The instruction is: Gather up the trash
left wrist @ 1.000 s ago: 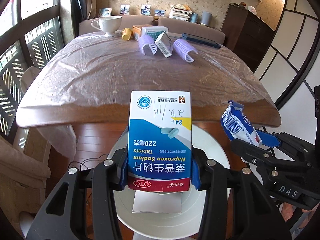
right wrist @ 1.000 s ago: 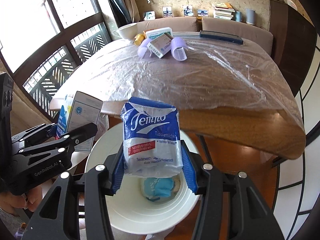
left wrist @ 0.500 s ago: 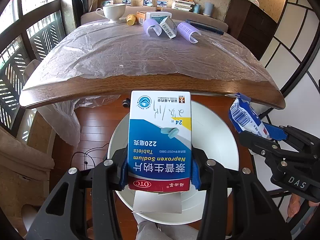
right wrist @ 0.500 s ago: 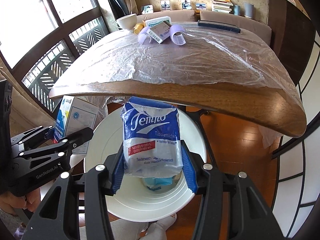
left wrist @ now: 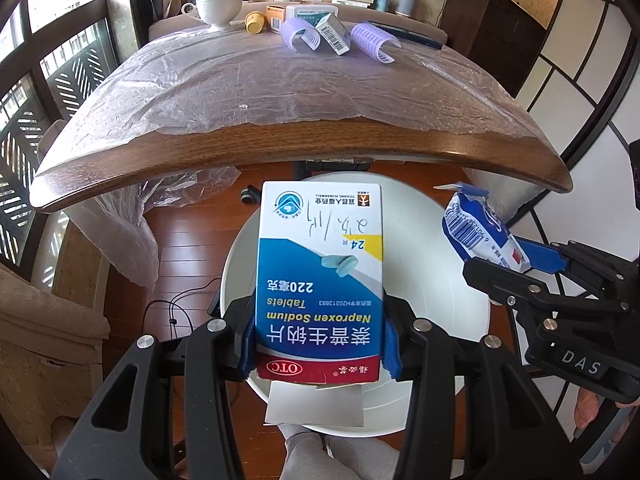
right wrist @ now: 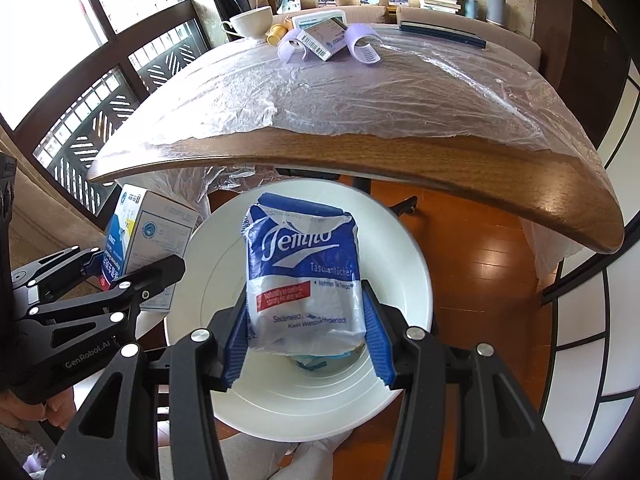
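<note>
My left gripper (left wrist: pixel 319 342) is shut on a blue and white Naproxen tablet box (left wrist: pixel 320 264) and holds it over a white round bin (left wrist: pixel 440 264) on the floor by the table. The box also shows in the right wrist view (right wrist: pixel 148 244). My right gripper (right wrist: pixel 306 340) is shut on a blue Tempo tissue pack (right wrist: pixel 304 276) above the same bin (right wrist: pixel 404 248). The pack also shows in the left wrist view (left wrist: pixel 476 232). Blue and white trash (right wrist: pixel 316 360) lies at the bin's bottom.
A wooden table (left wrist: pixel 304 152) under clear plastic film stands just beyond the bin. At its far end are a white cup (left wrist: pixel 218 4), a yellow cup (left wrist: pixel 254 22), boxes (left wrist: pixel 332 34) and purple hair rollers (left wrist: pixel 374 42). A dark cabinet (left wrist: pixel 500 28) stands at right.
Both grippers have tilted down and risen with their loads, so the bin and the table top show more fully. The grips have not changed.
</note>
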The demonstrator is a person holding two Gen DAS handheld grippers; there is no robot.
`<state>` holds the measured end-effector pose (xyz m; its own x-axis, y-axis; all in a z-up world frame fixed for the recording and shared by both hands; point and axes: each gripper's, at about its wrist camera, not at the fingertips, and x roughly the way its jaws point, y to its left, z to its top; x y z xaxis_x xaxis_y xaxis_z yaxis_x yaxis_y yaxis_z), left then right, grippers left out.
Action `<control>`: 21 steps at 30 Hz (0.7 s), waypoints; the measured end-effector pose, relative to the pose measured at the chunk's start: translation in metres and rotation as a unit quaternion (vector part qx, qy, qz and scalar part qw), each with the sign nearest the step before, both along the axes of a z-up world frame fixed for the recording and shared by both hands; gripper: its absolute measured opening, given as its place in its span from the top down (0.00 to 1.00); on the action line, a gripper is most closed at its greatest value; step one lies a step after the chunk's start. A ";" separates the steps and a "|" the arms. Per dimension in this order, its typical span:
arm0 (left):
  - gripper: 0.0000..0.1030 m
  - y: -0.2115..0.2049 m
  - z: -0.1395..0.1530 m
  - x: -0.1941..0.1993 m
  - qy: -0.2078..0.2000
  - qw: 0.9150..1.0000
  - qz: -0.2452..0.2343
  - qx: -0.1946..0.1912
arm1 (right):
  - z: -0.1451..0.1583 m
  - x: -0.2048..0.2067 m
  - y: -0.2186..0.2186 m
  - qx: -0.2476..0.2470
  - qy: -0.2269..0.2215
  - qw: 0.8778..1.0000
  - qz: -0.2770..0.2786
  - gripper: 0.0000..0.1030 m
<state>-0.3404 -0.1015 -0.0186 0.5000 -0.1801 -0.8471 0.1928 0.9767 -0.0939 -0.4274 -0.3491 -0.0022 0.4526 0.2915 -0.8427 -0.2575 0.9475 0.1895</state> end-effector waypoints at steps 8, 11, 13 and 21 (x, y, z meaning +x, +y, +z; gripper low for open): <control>0.54 0.000 -0.008 0.004 0.010 1.000 -0.009 0.005 | -0.010 0.003 0.003 -0.008 0.013 1.000 -0.004 0.52; 0.54 0.001 -0.011 0.005 0.014 1.000 -0.011 0.007 | -0.015 0.005 0.004 -0.012 0.018 1.000 -0.004 0.52; 0.54 0.001 -0.014 0.006 0.017 1.000 -0.012 0.008 | -0.018 0.006 0.004 -0.014 0.022 1.000 -0.005 0.52; 0.54 0.001 -0.026 0.012 0.031 0.999 -0.015 0.014 | -0.030 0.013 0.006 -0.021 0.038 0.999 -0.010 0.52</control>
<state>-0.3287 -0.1002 -0.0446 0.4405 -0.1701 -0.8815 0.2175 0.9729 -0.0791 -0.4144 -0.3435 -0.0327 0.3930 0.2467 -0.8858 -0.2241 0.9600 0.1680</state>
